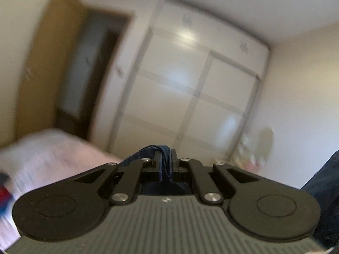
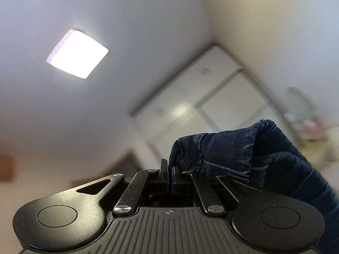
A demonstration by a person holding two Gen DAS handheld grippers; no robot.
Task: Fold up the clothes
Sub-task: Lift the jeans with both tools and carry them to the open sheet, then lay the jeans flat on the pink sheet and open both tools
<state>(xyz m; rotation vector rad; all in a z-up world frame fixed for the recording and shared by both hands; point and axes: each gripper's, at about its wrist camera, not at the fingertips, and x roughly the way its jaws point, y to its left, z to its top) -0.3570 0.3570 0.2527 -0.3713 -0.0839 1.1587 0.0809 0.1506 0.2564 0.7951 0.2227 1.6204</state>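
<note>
Left gripper (image 1: 166,160): jaws narrowed, pinching a fold of dark blue denim garment (image 1: 155,151) between its fingers. Right gripper (image 2: 169,171): jaws clamped on the same denim, which bunches above and to the right of its fingers. Both point upward toward a white wardrobe (image 1: 190,89).

The left tool (image 1: 166,158) pinches dark denim (image 1: 164,163) — raised toward the white wardrobe (image 1: 190,84), pink bed (image 1: 53,154) lower left.

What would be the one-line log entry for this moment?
step: lift garment | left gripper: shut on jeans | right gripper: shut on jeans | cameras: tilted up | bed: below left
</note>
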